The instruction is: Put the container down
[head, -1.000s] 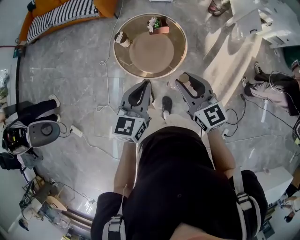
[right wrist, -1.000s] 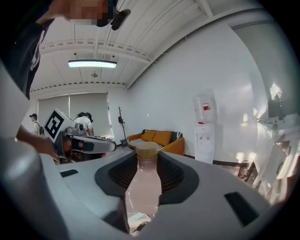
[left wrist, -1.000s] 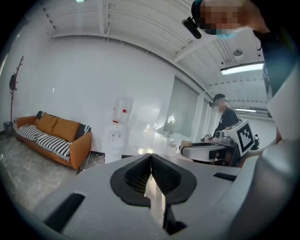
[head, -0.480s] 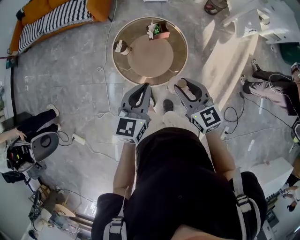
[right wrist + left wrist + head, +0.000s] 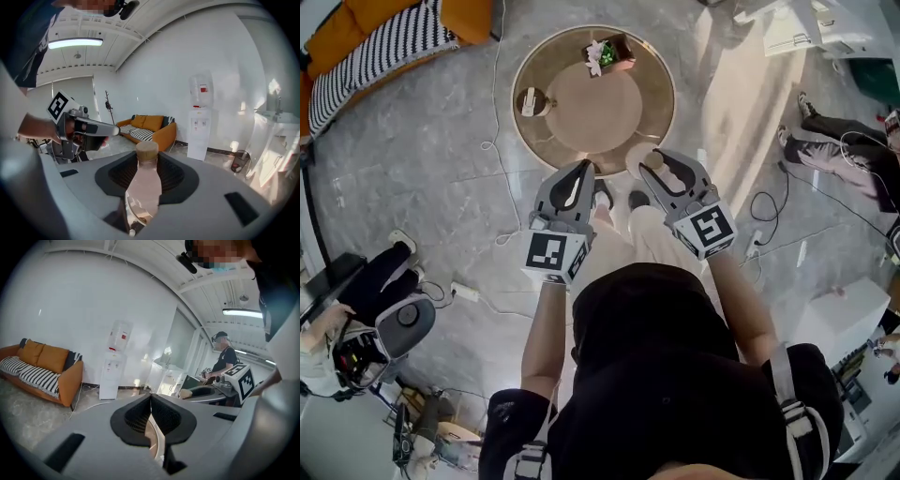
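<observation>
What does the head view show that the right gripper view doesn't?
Only the head view shows the round brown table with the small potted plant and a small cup on it. Only the right gripper view shows the tall white water dispenser and the long ceiling light. Both show the orange sofa and the clear bottle with a cork stopper, held in the right gripper.
</observation>
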`<state>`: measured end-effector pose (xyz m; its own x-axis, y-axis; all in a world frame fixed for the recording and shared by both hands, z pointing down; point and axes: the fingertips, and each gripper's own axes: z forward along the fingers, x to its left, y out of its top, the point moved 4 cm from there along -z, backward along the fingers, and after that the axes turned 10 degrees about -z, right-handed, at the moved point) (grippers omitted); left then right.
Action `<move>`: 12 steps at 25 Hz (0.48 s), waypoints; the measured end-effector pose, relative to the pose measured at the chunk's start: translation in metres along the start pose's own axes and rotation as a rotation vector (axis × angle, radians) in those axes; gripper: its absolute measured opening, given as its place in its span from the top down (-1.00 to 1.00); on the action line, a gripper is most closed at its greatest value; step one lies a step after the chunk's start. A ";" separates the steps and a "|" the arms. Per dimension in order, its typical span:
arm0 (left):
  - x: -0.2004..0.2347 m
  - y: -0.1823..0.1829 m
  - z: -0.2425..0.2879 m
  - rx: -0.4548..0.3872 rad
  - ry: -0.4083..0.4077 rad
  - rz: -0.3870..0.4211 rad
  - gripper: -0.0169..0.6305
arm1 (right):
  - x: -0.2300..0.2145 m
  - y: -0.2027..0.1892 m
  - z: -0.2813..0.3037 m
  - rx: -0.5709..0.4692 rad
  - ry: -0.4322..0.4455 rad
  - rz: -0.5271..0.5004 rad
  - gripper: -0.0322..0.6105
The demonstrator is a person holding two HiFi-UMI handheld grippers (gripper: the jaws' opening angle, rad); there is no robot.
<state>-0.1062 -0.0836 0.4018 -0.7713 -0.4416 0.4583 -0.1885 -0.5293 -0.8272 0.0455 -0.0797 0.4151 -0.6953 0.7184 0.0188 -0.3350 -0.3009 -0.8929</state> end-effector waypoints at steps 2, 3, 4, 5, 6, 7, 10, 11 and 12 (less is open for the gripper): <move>0.010 -0.003 0.010 0.027 -0.028 -0.004 0.89 | -0.003 -0.009 0.015 0.022 -0.024 0.027 0.48; 0.015 -0.005 0.015 0.037 -0.040 -0.003 0.89 | -0.005 -0.014 0.024 0.030 -0.035 0.037 0.48; 0.021 -0.007 0.022 0.044 -0.050 -0.001 0.89 | -0.008 -0.018 0.033 0.035 -0.043 0.045 0.48; 0.026 -0.009 0.028 0.051 -0.057 0.000 0.89 | -0.010 -0.022 0.042 0.039 -0.050 0.052 0.48; 0.031 -0.012 0.033 0.058 -0.062 -0.001 0.89 | -0.013 -0.027 0.050 0.045 -0.054 0.058 0.48; 0.035 -0.016 0.038 0.066 -0.067 -0.005 0.89 | -0.014 -0.031 0.057 0.052 -0.056 0.065 0.48; 0.042 -0.024 0.047 0.084 -0.088 -0.021 0.89 | -0.019 -0.045 0.071 0.073 -0.068 0.076 0.48; 0.044 -0.026 0.050 0.088 -0.096 -0.024 0.89 | -0.021 -0.048 0.075 0.078 -0.072 0.076 0.48; 0.046 -0.027 0.052 0.094 -0.102 -0.027 0.89 | -0.023 -0.052 0.079 0.082 -0.075 0.077 0.48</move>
<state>-0.1047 -0.1274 0.4623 -0.7000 -0.4950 0.5148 -0.1469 -0.6056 -0.7821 0.0285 -0.1303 0.4963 -0.7656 0.6432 -0.0125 -0.3273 -0.4062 -0.8532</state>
